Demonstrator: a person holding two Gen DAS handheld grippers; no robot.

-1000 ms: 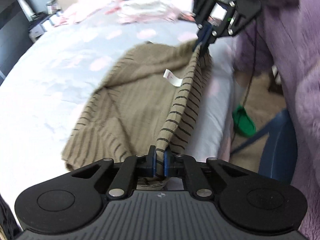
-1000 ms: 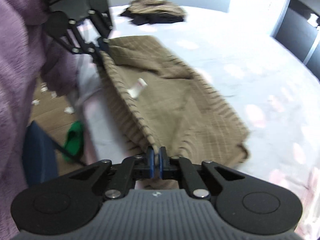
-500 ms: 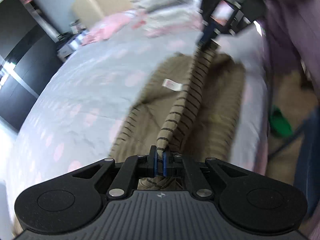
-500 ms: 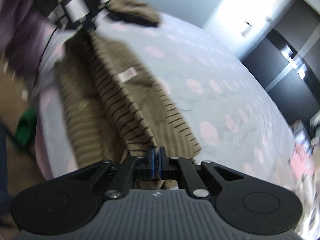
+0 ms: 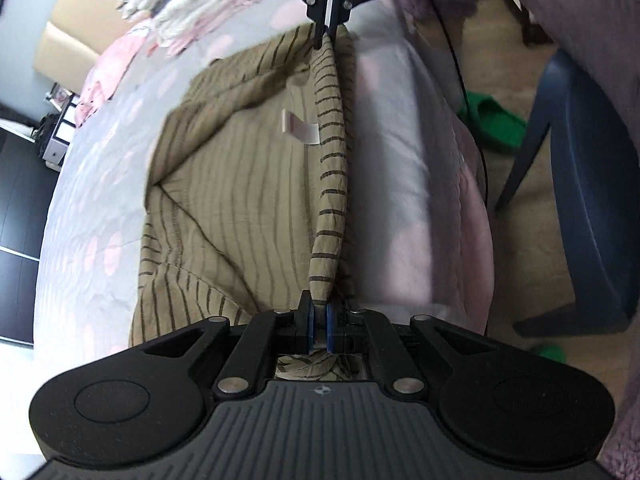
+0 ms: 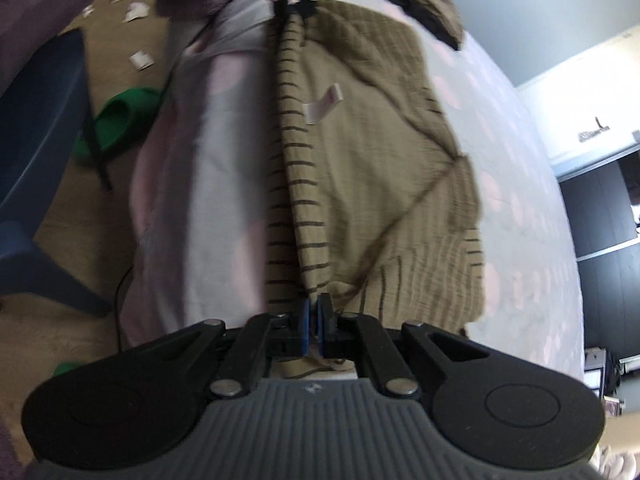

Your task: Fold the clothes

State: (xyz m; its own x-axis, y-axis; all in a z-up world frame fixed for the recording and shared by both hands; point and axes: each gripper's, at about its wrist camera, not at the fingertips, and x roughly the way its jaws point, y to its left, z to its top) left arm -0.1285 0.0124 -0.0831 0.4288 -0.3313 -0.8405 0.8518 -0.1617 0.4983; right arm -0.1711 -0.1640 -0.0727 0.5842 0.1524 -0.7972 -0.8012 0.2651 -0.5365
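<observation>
Holding striped tan garment (image 5: 240, 208) at both ends of one edge: I keep left gripper (image 5: 319, 322) and right gripper (image 6: 313, 322) clamped on cloth. Rest lies on dotted bedsheet (image 5: 400, 160), near bed edge. Fabric soft, light, sags between grips; best hold at corners. White label (image 5: 298, 127) visible. Garment type unclear; far part blurred.

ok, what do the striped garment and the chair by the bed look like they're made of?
Striped garment: soft, matte woven fabric, likely cotton or a blend; it creases and drapes limply, and a sewn-in label shows. Blue chair: probably moulded plastic; smooth one-piece surface with a slight sheen.
</observation>
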